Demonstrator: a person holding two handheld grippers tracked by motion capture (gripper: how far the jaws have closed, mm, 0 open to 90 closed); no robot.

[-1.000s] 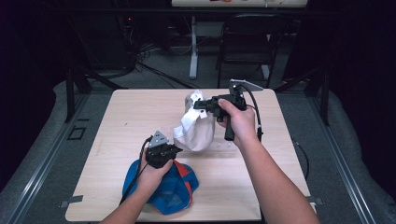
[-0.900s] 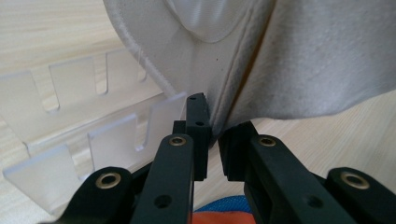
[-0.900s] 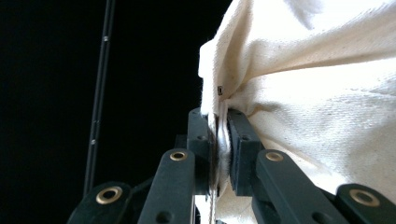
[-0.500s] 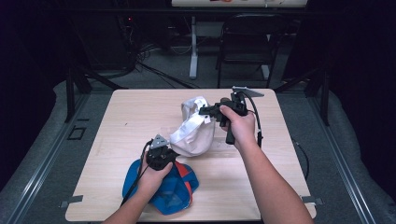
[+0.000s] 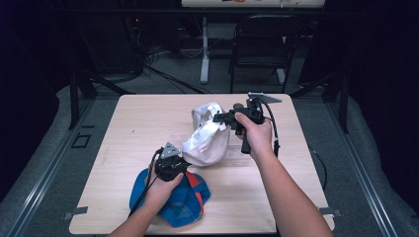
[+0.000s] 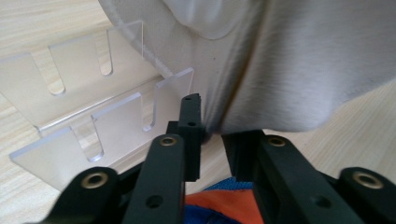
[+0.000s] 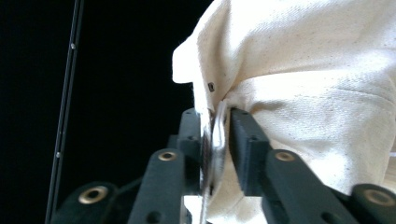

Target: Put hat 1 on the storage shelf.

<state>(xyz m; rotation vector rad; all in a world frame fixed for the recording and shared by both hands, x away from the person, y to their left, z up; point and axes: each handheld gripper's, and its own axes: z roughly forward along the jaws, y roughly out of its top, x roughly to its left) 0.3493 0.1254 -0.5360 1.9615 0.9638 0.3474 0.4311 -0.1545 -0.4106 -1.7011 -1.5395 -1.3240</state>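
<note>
A white cap (image 5: pixel 207 140) (image 6: pixel 289 70) (image 7: pixel 317 93) slumps on the wooden table (image 5: pixel 148 118) between my two grippers. My right gripper (image 5: pixel 217 118) (image 7: pixel 215 135) holds up the cap's upper edge; cloth and a stiff shiny strip fill the gap between its pads. Its jaws have just been opening. My left gripper (image 5: pixel 187 157) (image 6: pixel 212 135) is at the cap's lower left edge. Its jaws have also just been opening, and only a corner of cloth dips into the gap, unpinched. A blue and orange cap (image 5: pixel 183 205) lies under my left hand.
A clear acrylic slotted rack (image 6: pixel 84 116) stands on the table just left of the left gripper's jaws, against the white cap. A dark chair (image 5: pixel 262 44) and cables sit on the floor beyond the table's far edge.
My right gripper has come down a little with the cap's upper edge, and the white cap has sunk and spread on the table. The left hand has stayed over the blue cap.
</note>
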